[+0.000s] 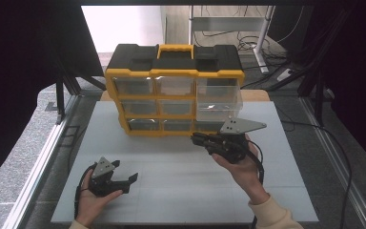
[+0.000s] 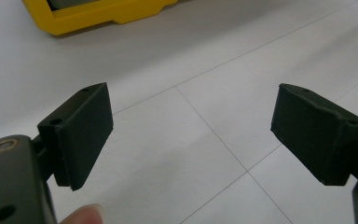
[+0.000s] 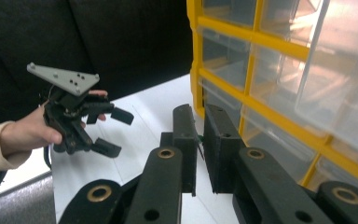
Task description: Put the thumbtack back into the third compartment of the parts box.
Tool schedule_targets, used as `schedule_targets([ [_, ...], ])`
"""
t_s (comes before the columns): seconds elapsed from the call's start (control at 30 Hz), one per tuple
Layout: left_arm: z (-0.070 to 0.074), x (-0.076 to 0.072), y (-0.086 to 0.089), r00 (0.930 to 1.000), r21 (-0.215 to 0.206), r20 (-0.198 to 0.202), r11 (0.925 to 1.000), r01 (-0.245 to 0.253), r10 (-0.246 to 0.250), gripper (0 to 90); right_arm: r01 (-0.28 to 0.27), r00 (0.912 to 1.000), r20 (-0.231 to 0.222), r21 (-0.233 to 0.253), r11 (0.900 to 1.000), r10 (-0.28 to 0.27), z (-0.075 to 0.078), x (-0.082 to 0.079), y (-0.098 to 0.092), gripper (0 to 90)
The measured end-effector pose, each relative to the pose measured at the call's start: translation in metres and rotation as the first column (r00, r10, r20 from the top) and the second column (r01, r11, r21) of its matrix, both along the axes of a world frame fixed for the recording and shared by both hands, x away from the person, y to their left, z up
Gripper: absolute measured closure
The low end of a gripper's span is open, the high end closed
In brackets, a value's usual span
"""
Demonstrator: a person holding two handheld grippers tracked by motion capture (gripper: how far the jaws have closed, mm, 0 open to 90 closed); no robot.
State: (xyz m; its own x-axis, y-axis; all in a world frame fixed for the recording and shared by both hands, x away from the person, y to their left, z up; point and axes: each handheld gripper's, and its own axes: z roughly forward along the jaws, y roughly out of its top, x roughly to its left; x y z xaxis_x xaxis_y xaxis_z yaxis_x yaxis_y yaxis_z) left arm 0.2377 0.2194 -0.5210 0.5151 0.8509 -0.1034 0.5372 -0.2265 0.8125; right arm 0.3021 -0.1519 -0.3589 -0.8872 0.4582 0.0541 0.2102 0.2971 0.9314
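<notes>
Right gripper [image 3: 199, 140] has jaws nearly pressed together, a narrow gap left, maybe pinching something thin and small between them, too small to tell; the yellow drawer cabinet [image 1: 174, 93] sits just beyond and to the side of those jaws, its clear drawers [image 3: 279, 79] close by. Left gripper [image 2: 191, 135] has jaws spread wide, nothing between them, bare white counter [image 2: 205, 60] beneath and the cabinet's yellow base well ahead of the jaw tips.

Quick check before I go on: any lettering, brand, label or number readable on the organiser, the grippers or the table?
None can be read.
Yellow and black plastic drawer organiser: no legible lettering on frame, handle or clear drawers.
Left hand-held gripper: bare black jaws, open.
Right hand-held gripper: no markings; its jaws stand nearly together.
White table top: plain seam lines.
</notes>
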Motion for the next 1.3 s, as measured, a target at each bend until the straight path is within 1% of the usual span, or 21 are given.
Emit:
schedule_targets([
  [0.07, 0.000, 0.000, 0.000, 1.0000, 0.001, -0.001, 1.0000, 0.001, -0.001, 13.4, 0.006, 0.9999, 0.015, 0.000, 1.000, -0.006, 0.005, 0.001, 0.002, 83.0],
  [0.17, 0.000, 0.000, 0.000, 1.0000, 0.001, 0.000, 1.0000, 0.000, 0.000, 13.4, 0.004, 0.9995, 0.033, 0.020, 1.000, -0.005, 0.016, 0.003, 0.004, 83.0],
  [0.4, 0.000, 0.000, 0.000, 1.0000, 0.003, -0.001, 1.0000, 0.001, -0.001, 13.4, 0.016, 0.9977, 0.065, 0.039, 0.999, -0.018, 0.036, 0.007, 0.005, 83.0],
  [0.53, 0.000, 0.000, 0.000, 1.0000, -0.002, -0.003, 1.0000, 0.000, 0.000, 13.4, 0.029, 0.9961, 0.083, 0.041, 0.999, -0.032, 0.046, 0.011, 0.004, 83.0],
  [0.57, 0.000, 0.000, 0.000, 1.0000, 0.002, -0.001, 1.0000, 0.001, -0.001, 13.4, 0.027, 0.9960, 0.084, 0.049, 0.998, -0.031, 0.047, 0.013, 0.004, 83.0],
  [0.8, -0.001, 0.001, 0.000, 1.0000, 0.005, -0.003, 1.0000, 0.002, -0.002, 13.4, 0.052, 0.9941, 0.093, 0.054, 0.997, -0.057, 0.060, 0.021, 0.001, 83.0],
  [0.83, -0.001, 0.001, 0.000, 1.0000, 0.005, -0.003, 1.0000, 0.002, -0.002, 13.4, 0.056, 0.9937, 0.094, 0.061, 0.997, -0.062, 0.061, 0.022, 0.001, 83.0],
  [0.9, -0.001, 0.001, 0.001, 1.0000, 0.004, -0.002, 1.0000, 0.002, -0.002, 13.4, 0.070, 0.9925, 0.096, 0.058, 0.996, -0.076, 0.065, 0.025, 0.000, 83.0],
  [0.97, -0.001, 0.000, 0.001, 1.0000, 0.004, -0.002, 1.0000, 0.001, -0.001, 13.4, 0.076, 0.9918, 0.098, 0.069, 0.995, -0.083, 0.067, 0.028, -0.001, 83.0],
  [1.07, -0.001, 0.000, 0.001, 1.0000, 0.004, -0.002, 1.0000, 0.001, -0.001, 13.4, 0.092, 0.9897, 0.104, 0.069, 0.993, -0.099, 0.072, 0.031, -0.003, 83.0],
  [1.13, -0.001, 0.000, 0.001, 1.0000, 0.004, -0.002, 1.0000, 0.001, -0.001, 13.4, 0.096, 0.9888, 0.107, 0.080, 0.992, -0.104, 0.074, 0.033, -0.004, 83.0],
  [1.3, -0.001, 0.000, 0.001, 1.0000, 0.004, -0.002, 1.0000, 0.003, -0.003, 13.4, 0.116, 0.9857, 0.115, 0.067, 0.991, -0.124, 0.082, 0.036, -0.008, 83.0],
])
